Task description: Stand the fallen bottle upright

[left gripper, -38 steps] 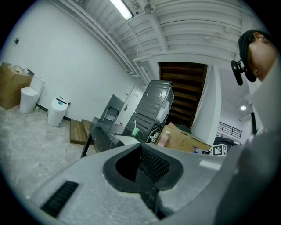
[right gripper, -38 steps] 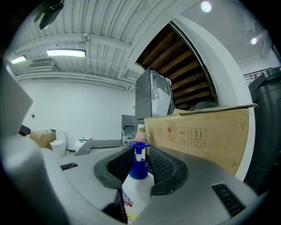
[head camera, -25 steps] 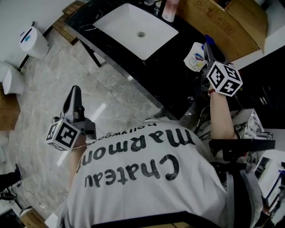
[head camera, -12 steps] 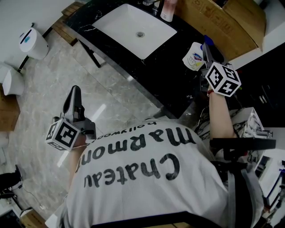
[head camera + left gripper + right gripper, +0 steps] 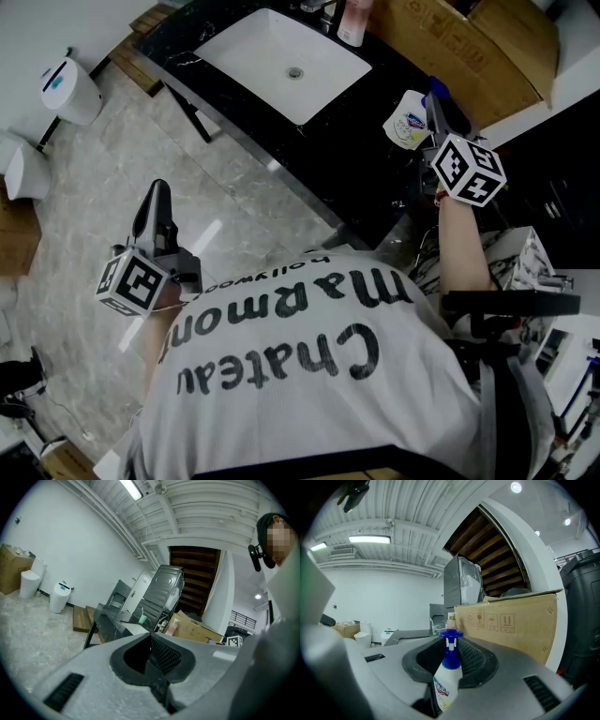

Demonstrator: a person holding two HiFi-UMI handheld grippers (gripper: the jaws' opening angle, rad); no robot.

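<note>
Risk: bottle (image 5: 444,681) pivots or slips in right claw (image 5: 449,649), whose pads pinch only white body below neck. Release while tilted topples it onto bench (image 5: 375,178).

Bottle: lower centre of right gripper view, between pads, blue pump cap (image 5: 450,634) at far tips. Upper right in head view, over bench; base contact unclear.

Left claw (image 5: 151,651): pressed together, empty.

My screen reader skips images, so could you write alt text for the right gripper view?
The right gripper is shut on a white bottle with a blue pump top, which points up in the picture. Behind it stand a cardboard box at right and a dark counter at left.
</note>
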